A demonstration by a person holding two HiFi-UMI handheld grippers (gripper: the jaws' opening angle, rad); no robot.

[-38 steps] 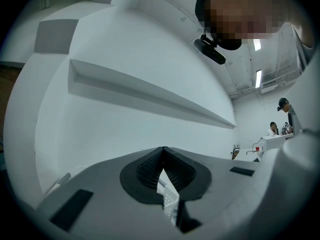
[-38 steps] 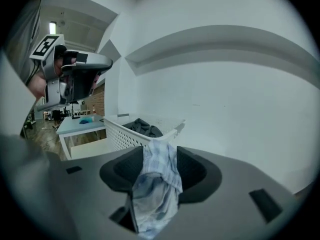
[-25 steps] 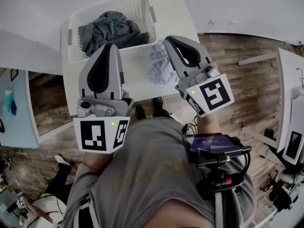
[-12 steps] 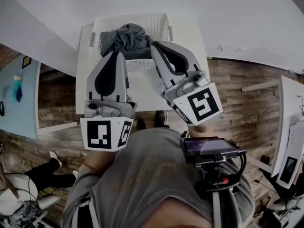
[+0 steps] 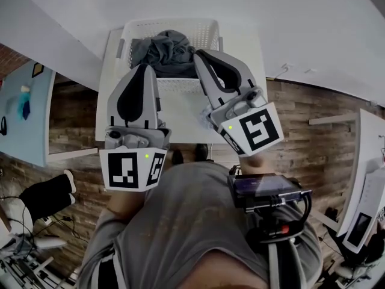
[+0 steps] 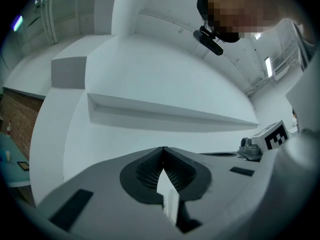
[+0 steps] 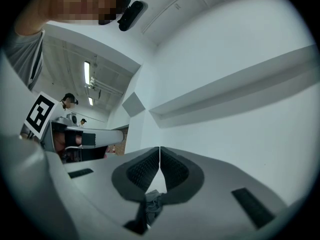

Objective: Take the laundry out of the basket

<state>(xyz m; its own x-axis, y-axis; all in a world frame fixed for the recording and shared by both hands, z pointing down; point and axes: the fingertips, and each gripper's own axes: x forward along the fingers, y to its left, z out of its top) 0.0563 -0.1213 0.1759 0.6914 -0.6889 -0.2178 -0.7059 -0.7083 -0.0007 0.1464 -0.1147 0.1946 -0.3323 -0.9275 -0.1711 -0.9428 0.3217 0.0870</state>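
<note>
your left gripper (image 6: pixel 162 148) and right gripper (image 7: pixel 159 148) both have their jaws closed tip to tip, gripping nothing. the grey laundry (image 5: pixel 168 50) lies heaped in the white basket (image 5: pixel 180 84) on the table (image 5: pixel 180 113).

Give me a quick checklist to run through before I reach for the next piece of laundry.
1. Dark grey crumpled garment lying in the white plastic lattice basket, ready to grab: ok.
2. Left gripper open for a grasp: not ok, jaws shut, empty.
3. Right gripper open for a grasp: not ok, jaws shut, nothing pinched.
4. Basket resting squarely on the white table: ok.
</note>
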